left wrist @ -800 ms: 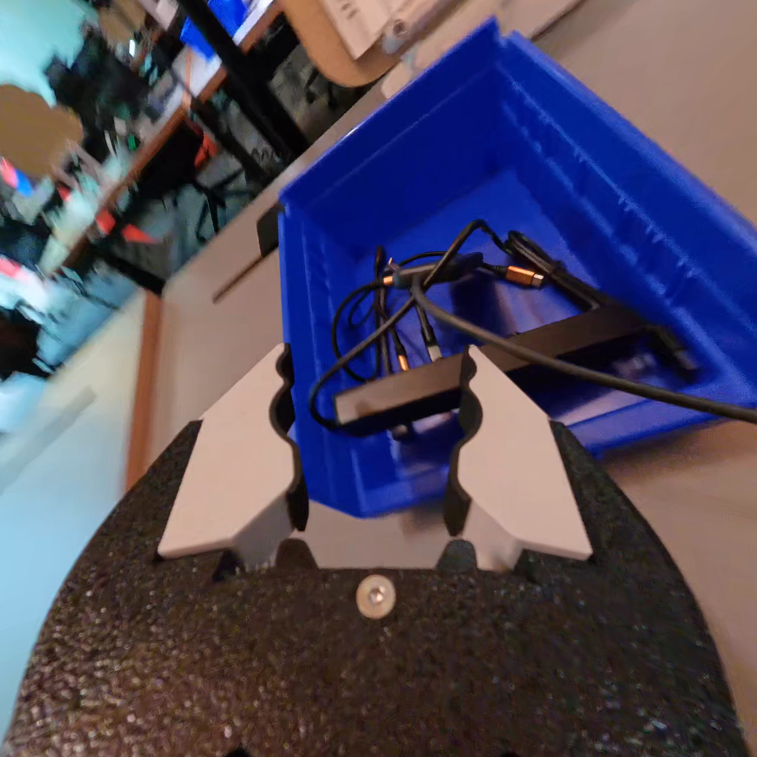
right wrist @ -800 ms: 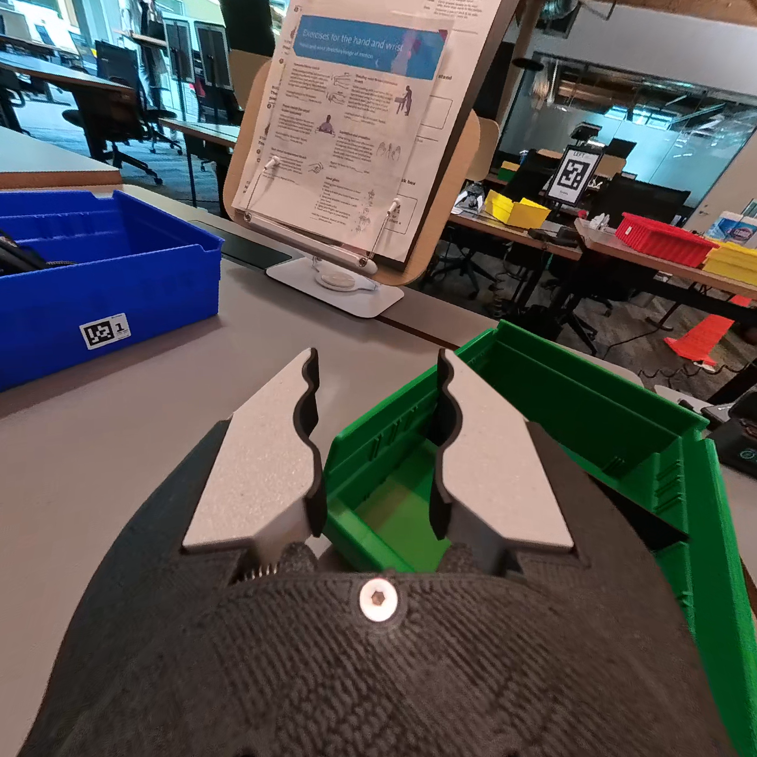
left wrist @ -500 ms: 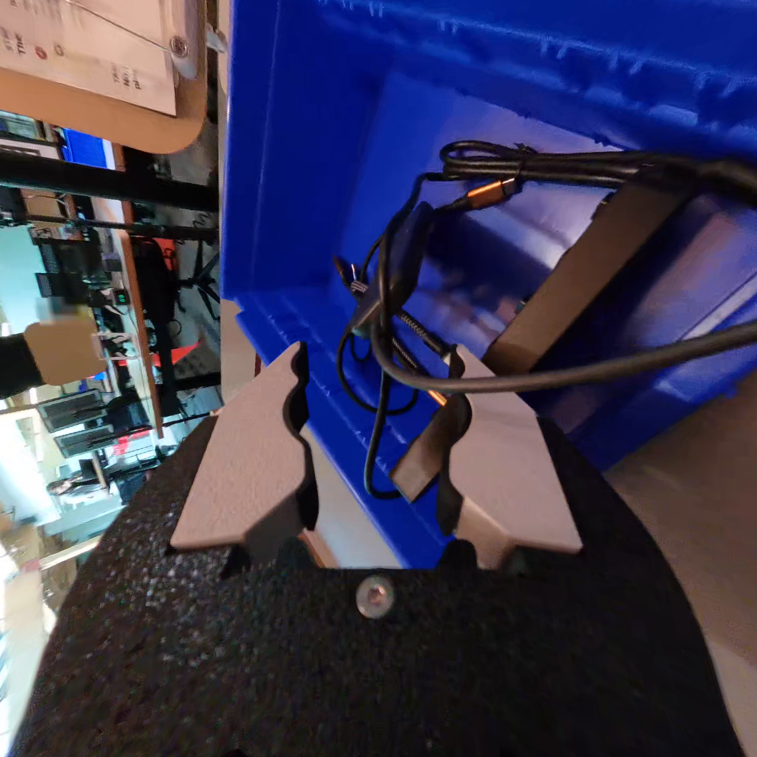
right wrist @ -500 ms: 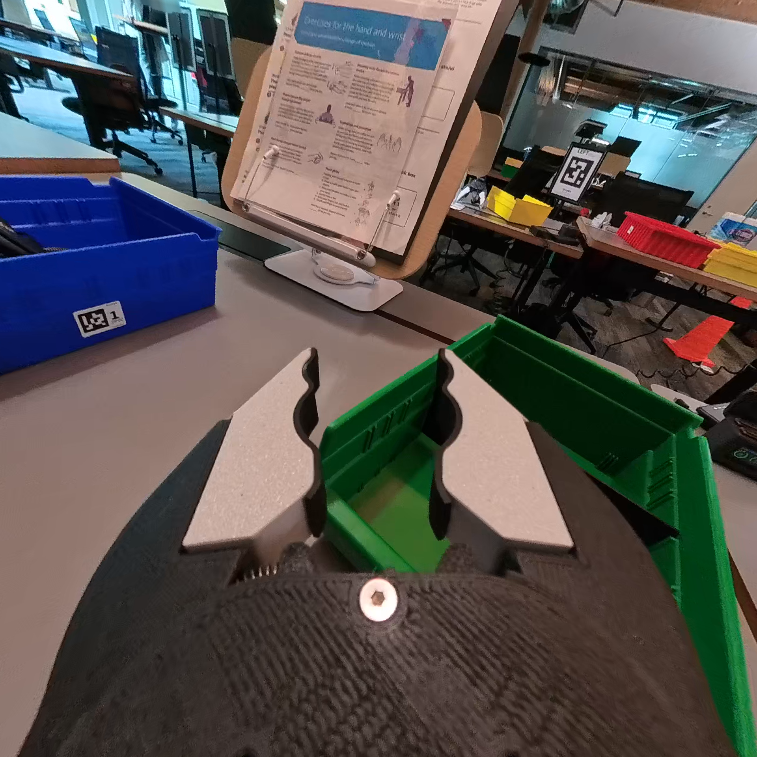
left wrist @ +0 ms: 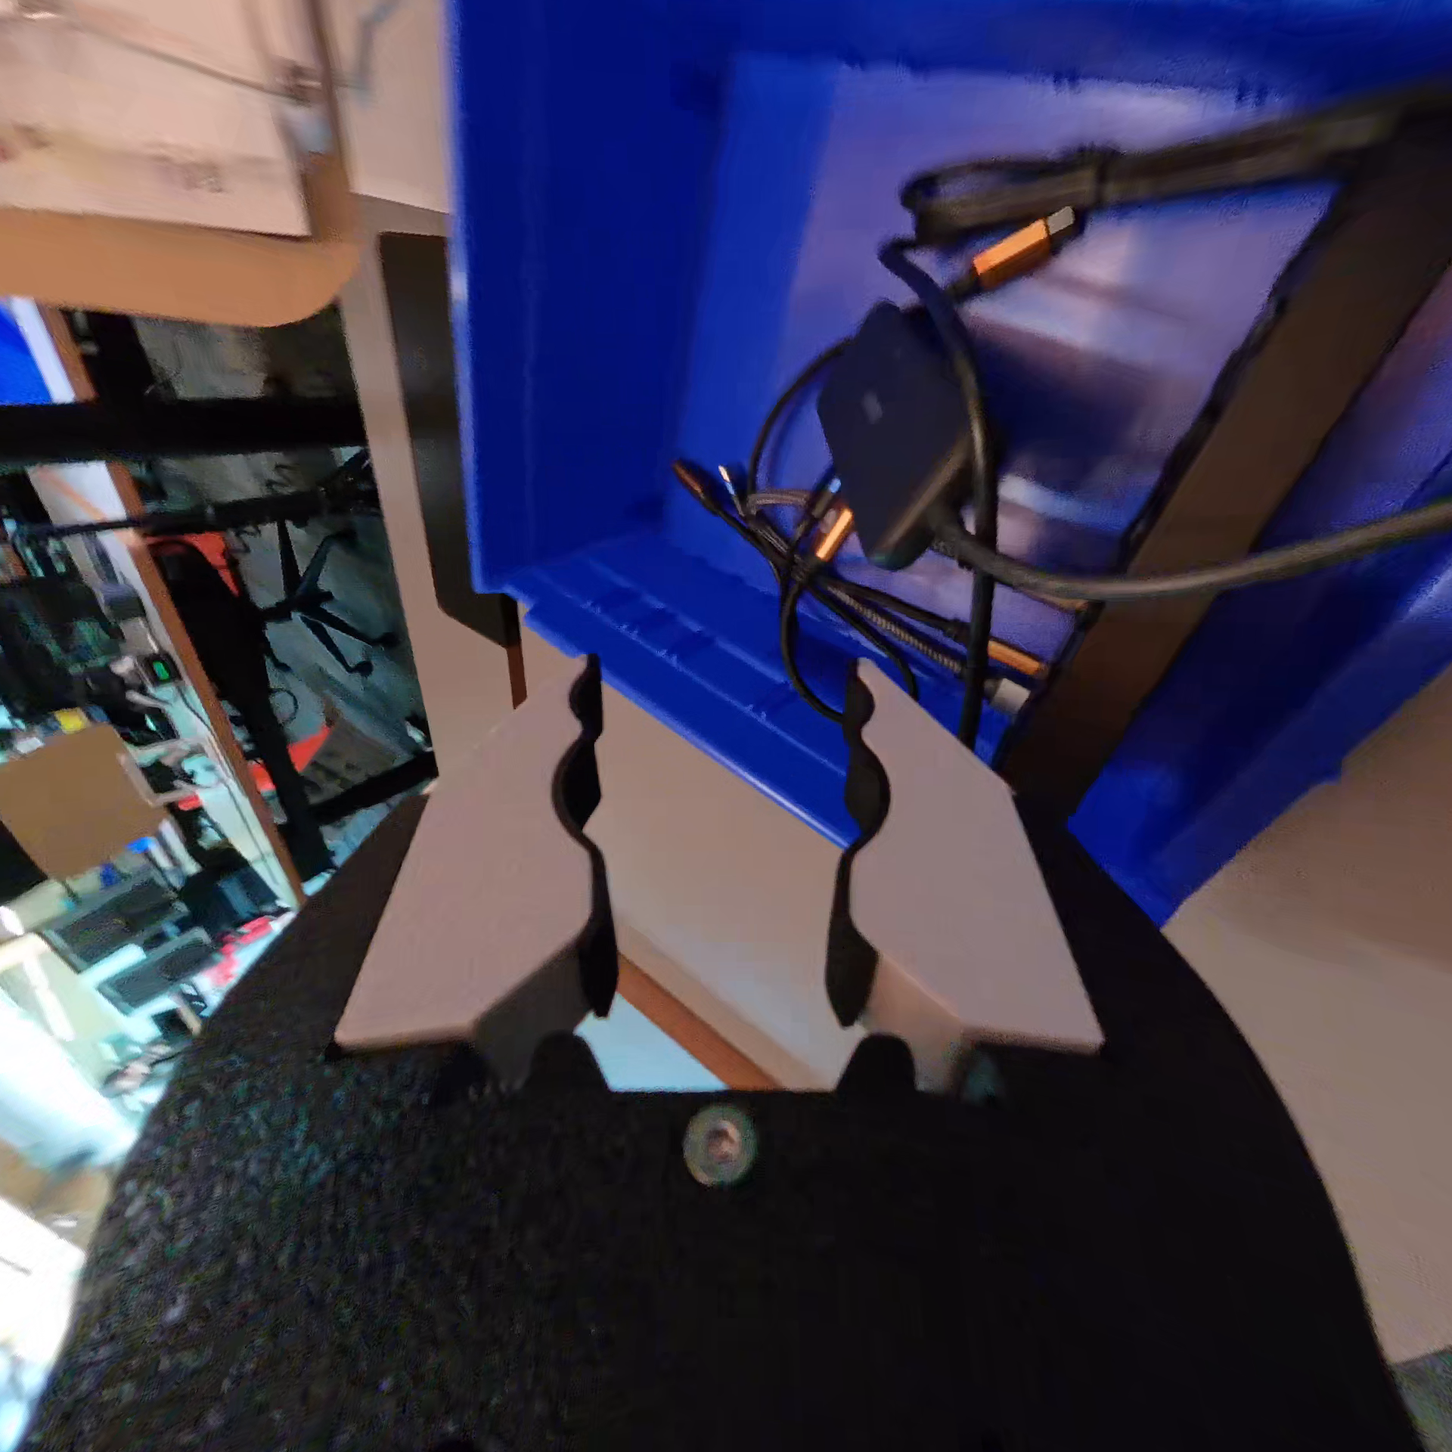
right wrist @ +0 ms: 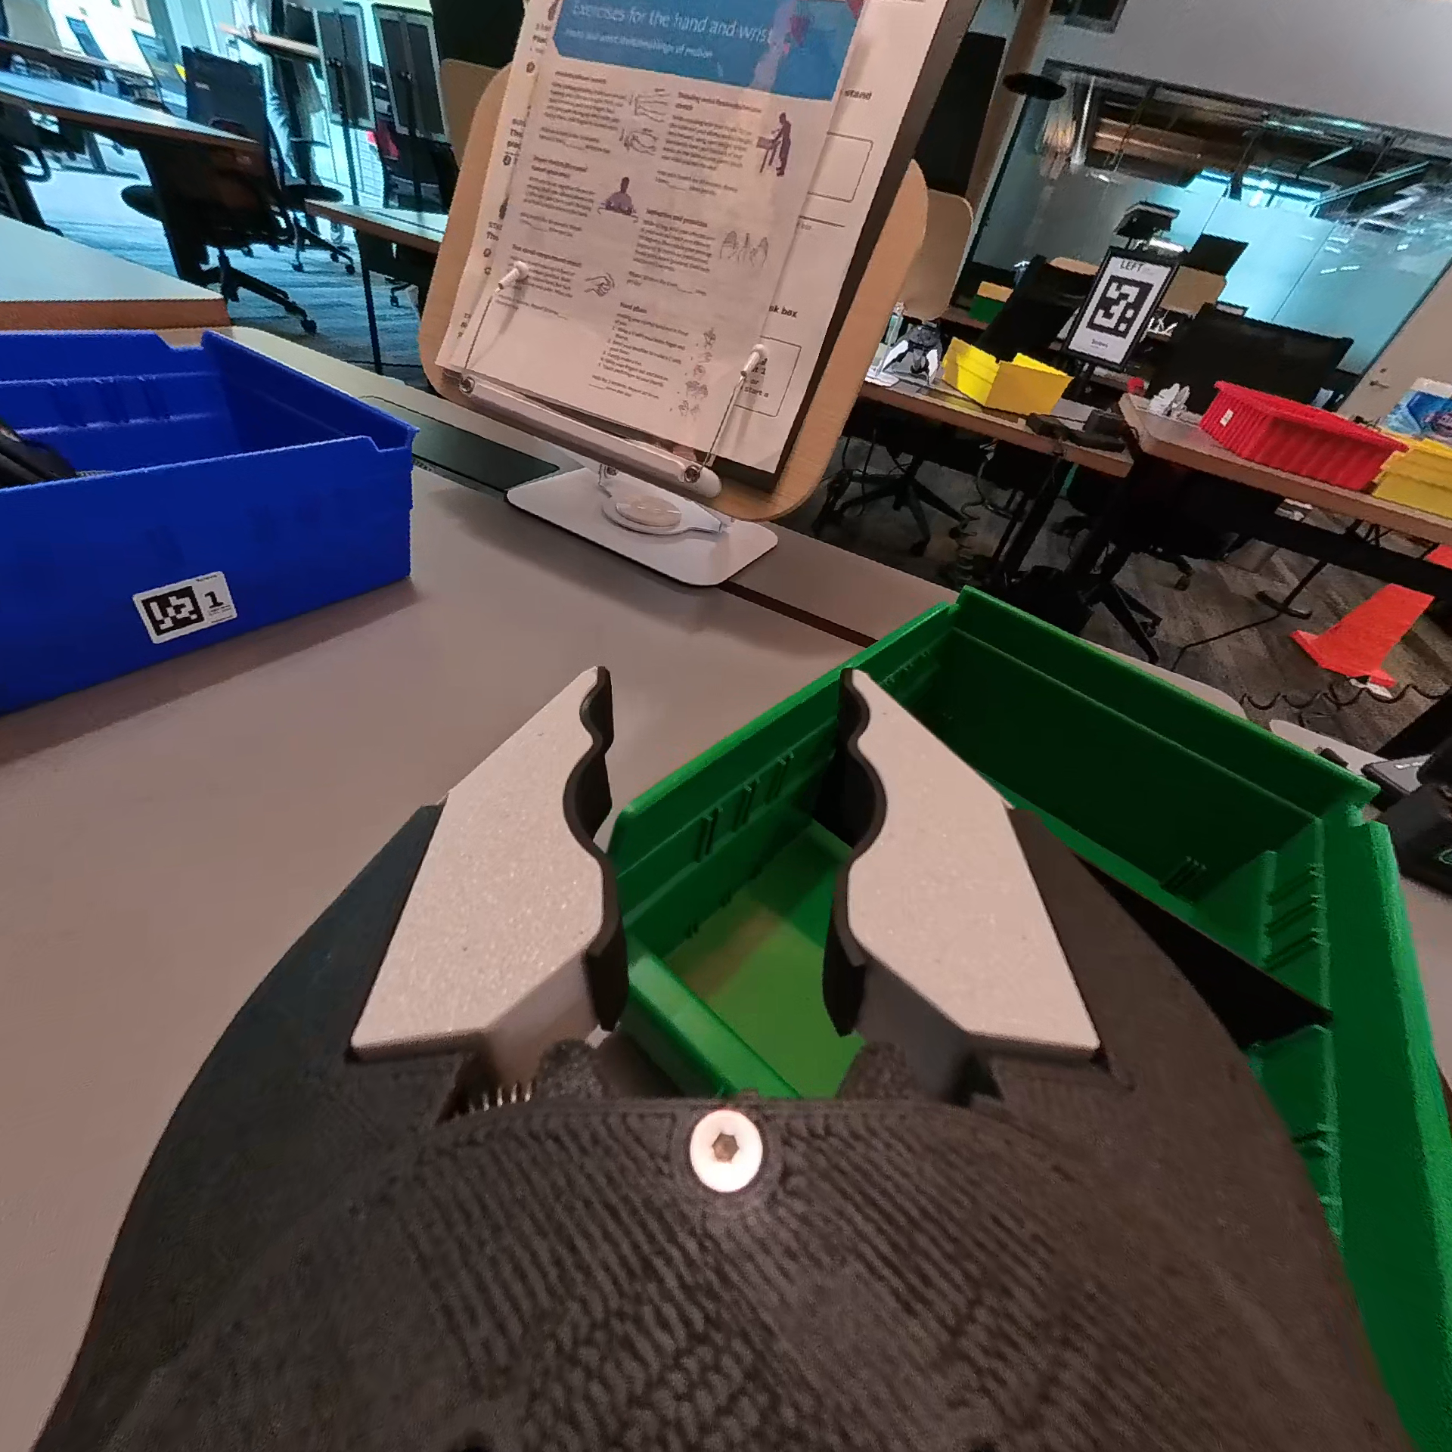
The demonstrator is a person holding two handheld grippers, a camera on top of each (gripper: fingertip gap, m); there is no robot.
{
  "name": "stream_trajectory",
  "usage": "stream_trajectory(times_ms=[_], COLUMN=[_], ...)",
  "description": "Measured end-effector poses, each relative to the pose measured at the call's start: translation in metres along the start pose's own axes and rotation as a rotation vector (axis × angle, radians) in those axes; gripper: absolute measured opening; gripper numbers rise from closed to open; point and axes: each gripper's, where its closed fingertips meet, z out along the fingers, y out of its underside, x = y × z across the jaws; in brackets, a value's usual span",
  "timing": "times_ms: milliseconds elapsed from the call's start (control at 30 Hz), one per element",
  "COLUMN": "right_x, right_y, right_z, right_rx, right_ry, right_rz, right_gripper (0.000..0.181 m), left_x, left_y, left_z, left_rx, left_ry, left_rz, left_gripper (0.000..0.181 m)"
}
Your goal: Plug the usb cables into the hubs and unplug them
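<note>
Two grippers are in view, each with its fingers spread apart and nothing between them. The left gripper (left wrist: 721,683) hovers at the near rim of the blue bin (left wrist: 597,330), its fingertips just short of the bin wall; the tabletop (left wrist: 1336,1021) shows in the gap between the fingers. The picture is tilted and blurred.

Inside the blue bin lies a tangle of black usb cables (left wrist: 833,621), several ending in orange metal plugs (left wrist: 1021,251). A small dark hub (left wrist: 892,440) rests on top of the tangle, beyond the right-hand fingertip and apart from it. A long black bar-shaped hub (left wrist: 1226,487) leans across the bin, one end down near the same fingertip, the other rising toward the bin's far side. A thicker black cable (left wrist: 1178,581) runs over the bin's rim and out of the picture. None of these touches the fingers.

The right gripper (right wrist: 727,683) hangs over the near corner of a green bin (right wrist: 1178,786), well apart from the blue bin. What shows of the green bin's inside, a green floor between its ribbed walls, holds no object. From this view the blue bin stands toward the left edge of the tabletop, with a white sticker (right wrist: 185,606) on its side wall. A document stand (right wrist: 652,518) holding a printed sheet sits at the far edge of the tabletop.
</note>
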Motion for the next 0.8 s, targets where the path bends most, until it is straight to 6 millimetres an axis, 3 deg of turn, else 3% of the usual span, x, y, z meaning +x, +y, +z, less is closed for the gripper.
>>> stream_trajectory(times_ms=[33,67,133,233,367,467,600,700,800], right_x=[0.0,0.0,0.001,0.002,-0.003,-0.005,-0.006,-0.006,-0.003], right_y=[0.001,0.001,0.002,0.004,0.009,0.01,0.01,0.01,0.011], right_z=[0.0,0.0,0.0,0.002,0.006,0.008,0.007,0.006,0.005], right_rx=[-0.003,-0.007,-0.009,-0.008,-0.023,-0.03,-0.028,-0.032,-0.033], right_ry=[-0.002,-0.001,0.004,0.001,-0.019,-0.021,-0.023,-0.025,-0.02], right_rz=[-0.002,-0.005,-0.005,0.01,0.013,0.008,0.006,0.001,0.005], right_gripper=[0.057,0.057,0.057,0.057,0.057,0.057,0.057,0.057,0.057], left_x=[0.006,0.014,0.025,0.033,0.046,0.045,0.027,0.03,0.037], left_y=[0.002,0.002,-0.008,-0.027,-0.036,-0.038,-0.045,-0.046,-0.043], left_z=[0.01,0.018,0.031,0.039,0.046,0.047,0.041,0.042,0.042], left_rx=[-0.021,-0.022,0.031,0.101,0.116,0.084,0.031,0.038,0.042], left_ry=[0.023,0.051,0.052,-0.001,-0.027,-0.12,-0.346,-0.331,-0.244], left_rz=[0.054,0.1,0.169,0.242,0.35,0.508,0.801,0.854,0.891], left_gripper=[0.062,0.061,0.041,0.037,0.015,0.016,0.024,0.021,0.035])
